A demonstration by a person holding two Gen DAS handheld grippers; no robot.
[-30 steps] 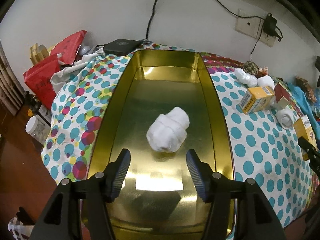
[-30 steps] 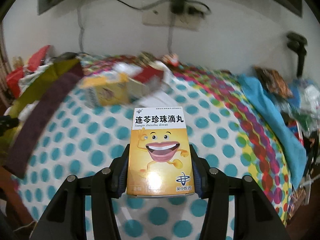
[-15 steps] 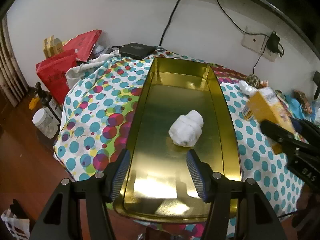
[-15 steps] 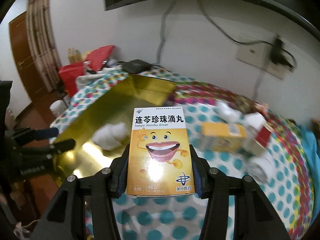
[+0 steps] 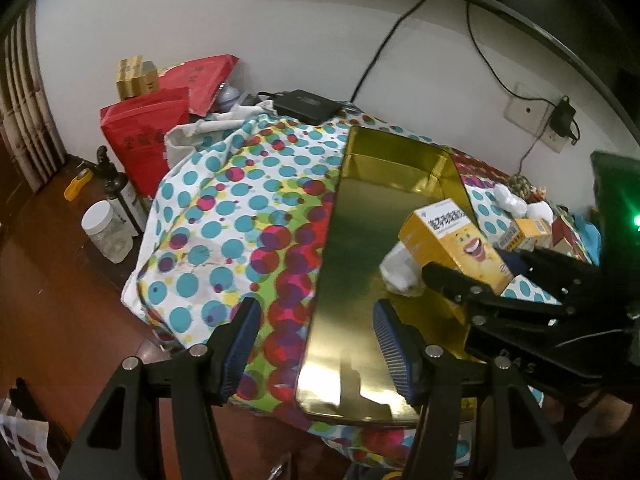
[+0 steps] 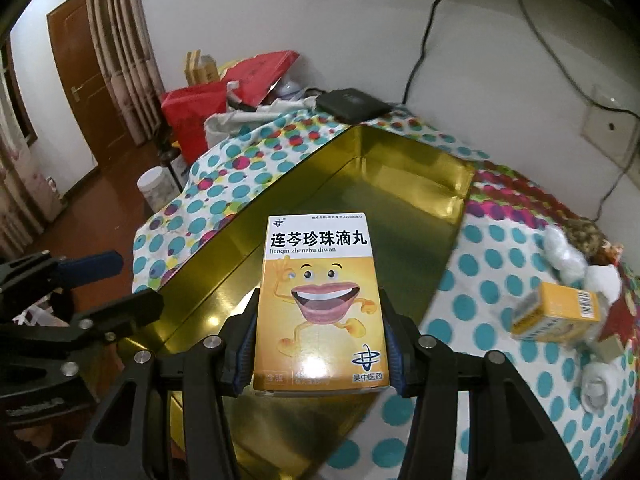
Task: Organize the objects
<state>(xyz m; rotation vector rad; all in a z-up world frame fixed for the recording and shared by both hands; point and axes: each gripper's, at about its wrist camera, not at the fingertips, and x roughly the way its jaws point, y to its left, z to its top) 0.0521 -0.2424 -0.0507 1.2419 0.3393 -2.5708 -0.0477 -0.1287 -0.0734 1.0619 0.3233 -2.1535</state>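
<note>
Here, the left claw [image 5: 316, 344] hangs released over the near left rim of the gold tray [image 5: 360, 240]; to the right, the right claw [image 6: 320, 344] is clenched on the yellow medicine box [image 6: 320, 304], above the tray beside a white cloth roll [image 5: 400, 270].

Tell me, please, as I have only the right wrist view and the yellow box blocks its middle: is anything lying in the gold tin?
Observer: Yes. The left wrist view shows a white bundle on the floor of the gold tin, beside the yellow box that the right gripper holds.
Operator: Thank you. Is anything at the near end of the tin?
Observer: In the left wrist view that end of the floor shows only reflections, no object.
Operator: And is the left gripper carrying anything?
Observer: No. The left gripper is open with nothing between its fingers, over the tin's near left edge.
</note>
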